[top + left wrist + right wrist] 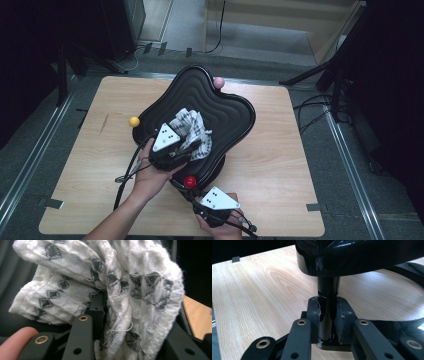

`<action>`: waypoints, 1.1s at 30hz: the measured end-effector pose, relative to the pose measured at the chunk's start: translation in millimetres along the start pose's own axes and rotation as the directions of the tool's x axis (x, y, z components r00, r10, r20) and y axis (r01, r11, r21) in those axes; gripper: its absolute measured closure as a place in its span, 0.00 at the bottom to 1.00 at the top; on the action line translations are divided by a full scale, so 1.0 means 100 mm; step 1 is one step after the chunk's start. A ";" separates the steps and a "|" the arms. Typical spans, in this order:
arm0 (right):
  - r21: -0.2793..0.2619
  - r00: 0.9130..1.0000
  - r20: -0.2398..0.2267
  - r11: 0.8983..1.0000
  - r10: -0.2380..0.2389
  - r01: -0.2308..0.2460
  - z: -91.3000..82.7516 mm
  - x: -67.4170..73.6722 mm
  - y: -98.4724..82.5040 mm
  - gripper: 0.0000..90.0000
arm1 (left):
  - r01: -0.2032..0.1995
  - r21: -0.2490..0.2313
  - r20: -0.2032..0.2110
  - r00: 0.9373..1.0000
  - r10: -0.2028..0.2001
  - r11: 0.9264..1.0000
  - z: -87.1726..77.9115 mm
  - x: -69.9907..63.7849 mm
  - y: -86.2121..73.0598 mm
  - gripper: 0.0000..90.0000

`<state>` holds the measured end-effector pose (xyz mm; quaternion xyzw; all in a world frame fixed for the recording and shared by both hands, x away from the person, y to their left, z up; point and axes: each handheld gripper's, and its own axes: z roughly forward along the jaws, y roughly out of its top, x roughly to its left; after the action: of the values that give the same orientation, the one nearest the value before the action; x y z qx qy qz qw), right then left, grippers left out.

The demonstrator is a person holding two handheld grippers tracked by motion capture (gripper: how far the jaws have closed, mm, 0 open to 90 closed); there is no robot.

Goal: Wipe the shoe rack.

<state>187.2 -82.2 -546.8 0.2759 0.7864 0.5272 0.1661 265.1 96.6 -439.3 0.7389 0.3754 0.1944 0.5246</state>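
Observation:
A white cloth (192, 129) with a dark diamond pattern lies bunched on a black ribbed tray (227, 107). My left gripper (191, 146) reaches onto the tray from its near left side and is shut on the cloth (75, 277). In the left gripper view, folds of fabric are pinched at the left gripper (120, 315) and hide one pad. My right gripper (194, 194) sits at the tray's near edge, just below a red ball (190, 182). In the right gripper view, the right gripper (327, 320) is shut on a black upright post (327, 290) under the tray (362, 255).
The tray stands on a light wooden table (280, 150) and carries a yellow ball (134, 121) on its left corner and a pink ball (218, 82) on its far corner. Dark stands and cables ring the table on the floor.

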 end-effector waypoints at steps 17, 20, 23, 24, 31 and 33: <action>-0.002 1.000 0.004 1.000 -0.003 0.003 0.00 0.00 0.00 0.84 | -0.037 -0.024 0.108 0.993 0.039 0.999 -0.15 0.01 -0.27 0.75; -0.002 1.000 0.004 1.000 -0.002 0.002 0.00 0.00 0.00 0.84 | -0.036 -0.021 0.149 0.988 0.039 0.999 -0.20 0.02 -0.34 0.76; -0.002 1.000 0.005 1.000 0.000 0.000 0.00 0.00 0.00 0.84 | -0.045 -0.015 0.155 0.987 0.046 0.999 -0.27 0.03 -0.41 0.76; -0.001 1.000 0.004 1.000 -0.001 0.001 0.00 0.00 0.00 0.84 | -0.043 -0.012 0.160 0.986 0.044 0.999 -0.29 0.04 -0.44 0.76; -0.002 1.000 0.004 1.000 -0.002 0.002 0.00 0.00 0.00 0.84 | -0.031 -0.019 0.163 0.986 0.034 0.999 -0.40 0.15 -0.57 0.76; -0.002 1.000 0.005 1.000 -0.003 0.003 0.00 0.00 0.00 0.84 | -0.038 -0.017 0.156 0.987 0.041 0.999 -0.40 0.14 -0.56 0.77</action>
<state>187.2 -81.7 -546.9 0.2760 0.7857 0.5271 0.1691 226.8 141.8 -477.5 0.7556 0.3170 0.1486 0.5537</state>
